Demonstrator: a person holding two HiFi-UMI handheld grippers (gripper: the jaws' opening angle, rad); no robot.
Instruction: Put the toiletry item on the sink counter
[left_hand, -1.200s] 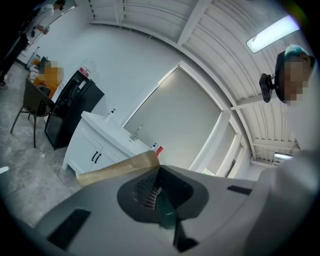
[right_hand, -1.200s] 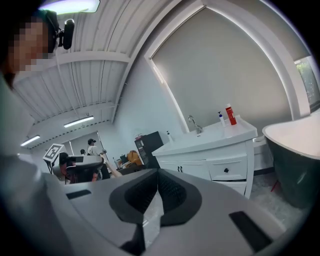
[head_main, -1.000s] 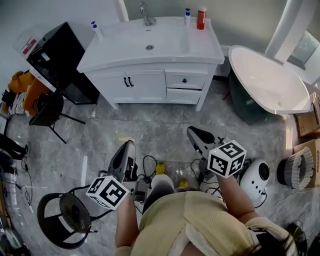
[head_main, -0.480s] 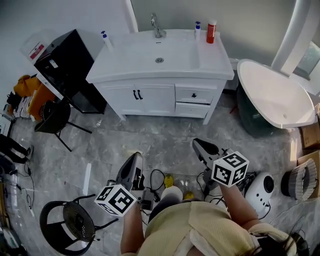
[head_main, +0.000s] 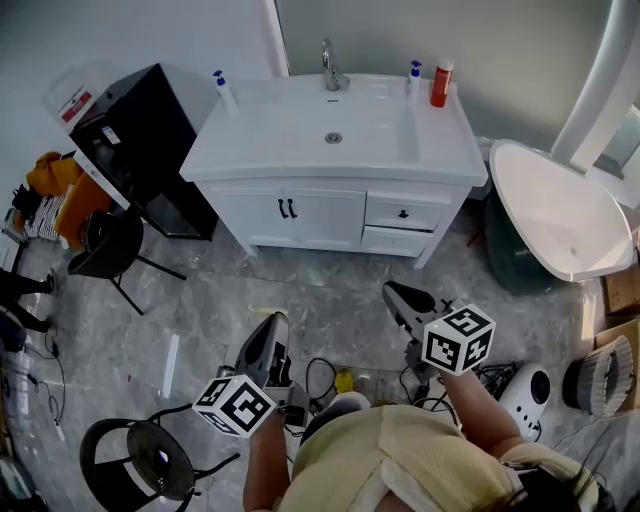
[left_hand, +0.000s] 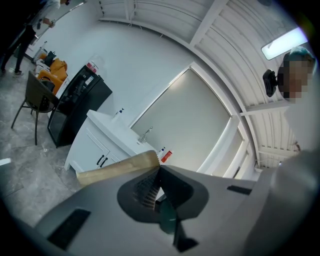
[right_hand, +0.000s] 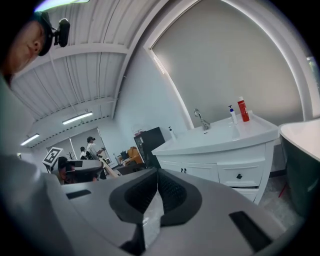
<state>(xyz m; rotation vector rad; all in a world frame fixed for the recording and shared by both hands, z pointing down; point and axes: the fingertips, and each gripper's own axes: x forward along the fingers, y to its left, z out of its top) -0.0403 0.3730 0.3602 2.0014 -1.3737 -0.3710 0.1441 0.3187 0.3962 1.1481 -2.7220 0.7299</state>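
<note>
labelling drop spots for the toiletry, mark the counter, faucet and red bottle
counter (head_main: 250, 125), head view, bare flat top
faucet (head_main: 329, 65), head view, its upright stem
red bottle (head_main: 441, 86), head view, middle of its body

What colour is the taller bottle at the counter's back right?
The bottle is red with a white cap; clearest in head view.

head view: high, steeply down, sink cabinet (head_main: 270, 140) far ahead. both gripper views: low, tilted up, facing the same cabinet from well back.
</note>
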